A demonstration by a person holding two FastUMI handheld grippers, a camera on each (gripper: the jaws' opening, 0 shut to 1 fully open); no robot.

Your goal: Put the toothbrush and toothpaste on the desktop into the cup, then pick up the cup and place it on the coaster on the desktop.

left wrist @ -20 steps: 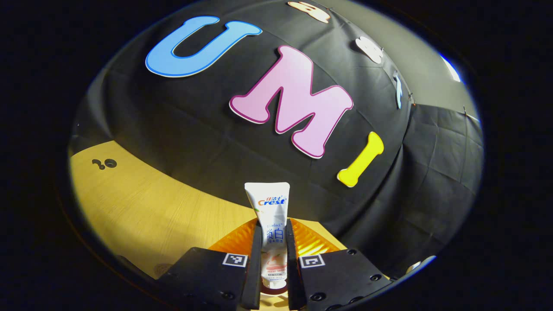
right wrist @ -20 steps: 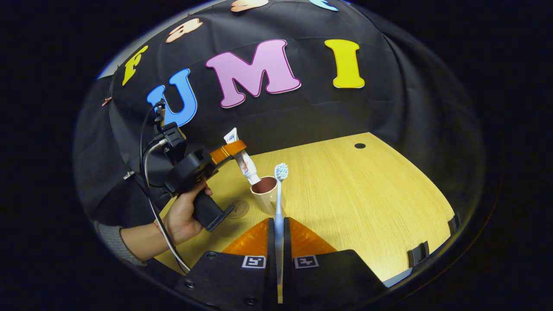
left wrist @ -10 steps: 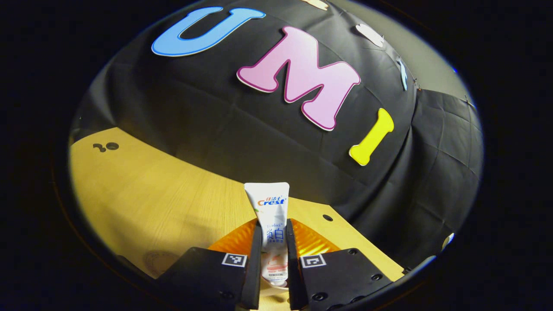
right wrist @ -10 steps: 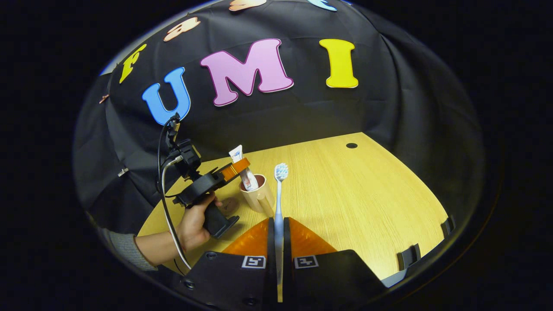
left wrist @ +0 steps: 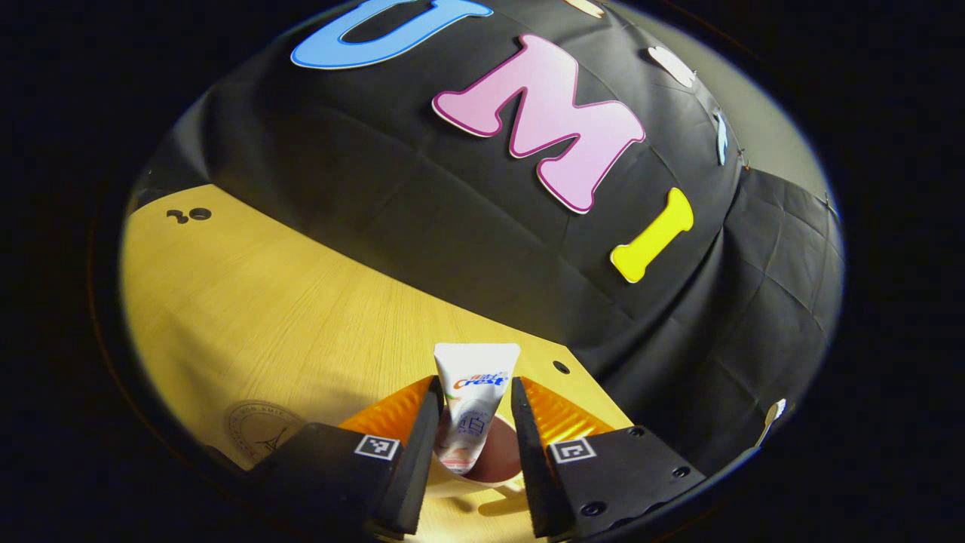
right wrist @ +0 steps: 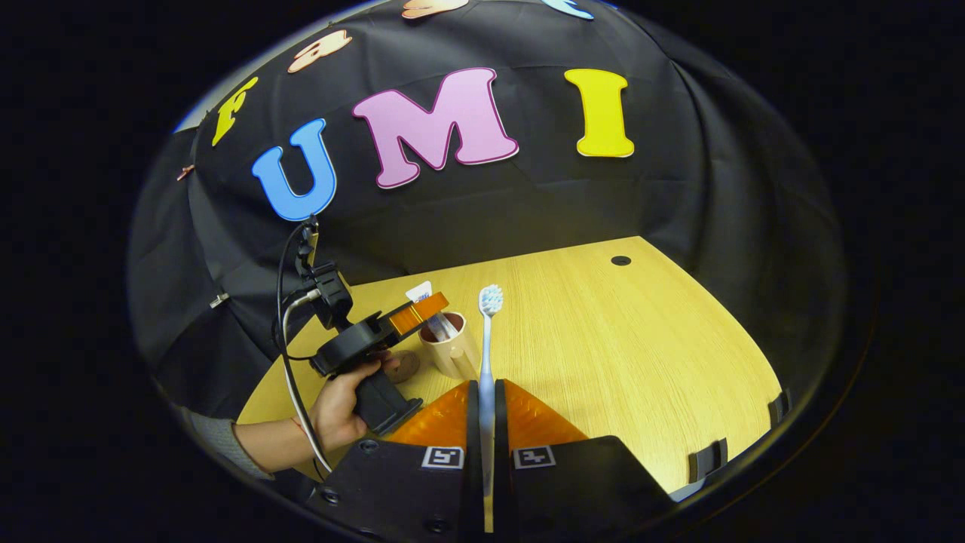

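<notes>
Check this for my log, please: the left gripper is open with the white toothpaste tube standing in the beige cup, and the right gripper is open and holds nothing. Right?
One error: in the right gripper view, the right gripper is shut on the pale blue toothbrush. The rest stands: the left gripper is open, and the white toothpaste tube stands in the beige cup.
</notes>
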